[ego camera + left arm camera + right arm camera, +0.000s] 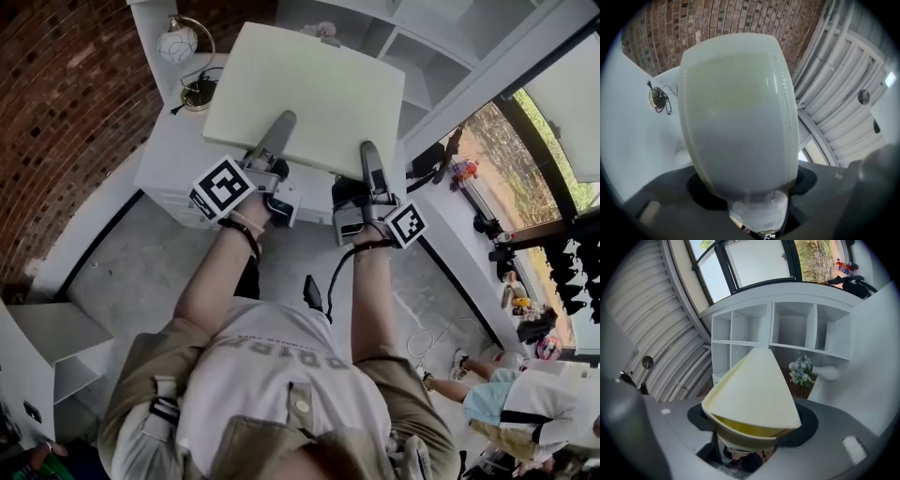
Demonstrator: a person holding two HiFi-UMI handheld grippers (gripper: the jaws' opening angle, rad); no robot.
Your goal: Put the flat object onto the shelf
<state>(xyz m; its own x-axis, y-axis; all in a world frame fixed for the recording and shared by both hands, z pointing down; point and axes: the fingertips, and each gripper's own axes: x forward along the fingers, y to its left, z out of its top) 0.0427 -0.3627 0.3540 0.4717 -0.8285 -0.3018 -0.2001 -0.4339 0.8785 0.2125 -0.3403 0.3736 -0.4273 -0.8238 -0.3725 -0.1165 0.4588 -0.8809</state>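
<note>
Currently the flat object (pixel 309 89), a pale cream board, is held up off the white worktop (pixel 173 164) by both grippers, each clamped on its near edge. The left gripper (pixel 283 124) bites the near-left part of that edge and the right gripper (pixel 367 150) the near-right part. In both cases the fingers (pixel 371 169) pinch the board between them, one lying on top of it and the other hidden underneath. From each gripper view the board runs straight out from the grip and away, so it lies wholly on the far side of the fingers. Its broad face is roughly level and its wider span runs left to right between the two grips. The shelf (pixel 427 61), a white unit of open compartments, stands beyond the board's far edge and towards the right. In the right gripper view the board's far corner points at those compartments, which look empty. I judge the right gripper to be the nearer of the two to the openings. The coming move therefore seems to depend on carrying the board farther and rightward, far edge leading. Whether the board is narrow enough for one compartment cannot be told from here.
</note>
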